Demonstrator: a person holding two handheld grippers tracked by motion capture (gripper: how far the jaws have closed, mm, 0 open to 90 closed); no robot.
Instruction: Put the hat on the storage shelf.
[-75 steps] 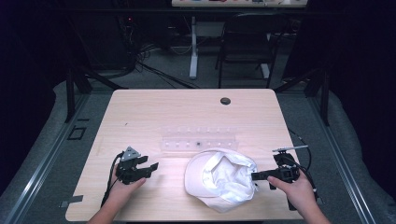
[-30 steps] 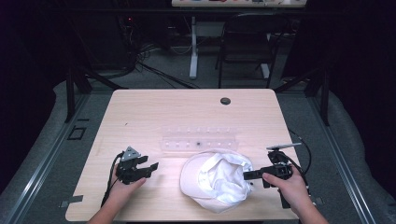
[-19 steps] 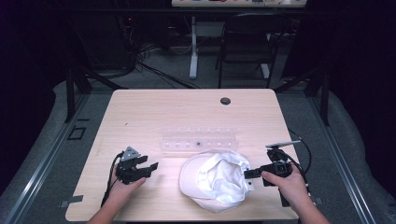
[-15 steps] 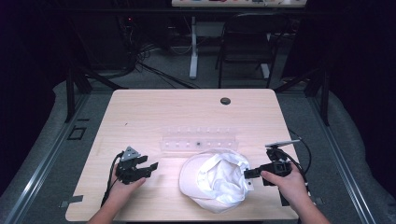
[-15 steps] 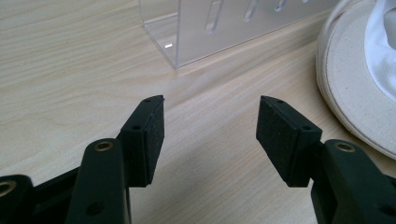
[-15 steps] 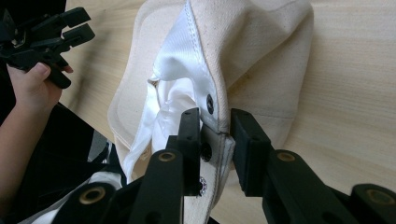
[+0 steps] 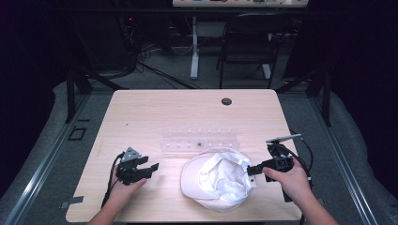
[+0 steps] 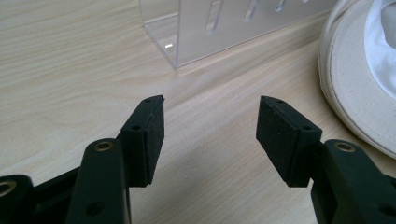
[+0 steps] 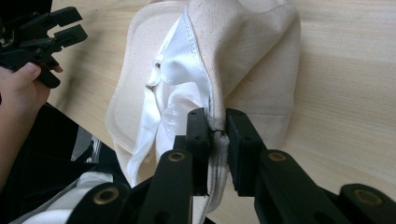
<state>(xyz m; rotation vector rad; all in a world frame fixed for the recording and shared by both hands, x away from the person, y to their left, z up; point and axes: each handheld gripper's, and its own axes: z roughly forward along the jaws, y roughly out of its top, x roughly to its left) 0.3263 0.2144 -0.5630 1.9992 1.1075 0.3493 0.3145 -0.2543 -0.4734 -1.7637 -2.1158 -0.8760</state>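
A cream cap lies upside down on the front middle of the table, its white lining showing. My right gripper is at the cap's right edge, shut on the rim with the fabric pinched between its two pads. My left gripper rests near the front left of the table, held by a hand and pointing toward the cap. It is open with nothing between its pads. The cap's brim lies to the right ahead of it.
A clear plastic rack with slots stands just behind the cap, its near corner ahead of the left gripper. A dark round grommet sits in the table's far side. The wooden table has bare room at left and back.
My right gripper has moved left onto the cap's right rim and shut on it. The cap has shifted slightly. The left gripper has stayed still.
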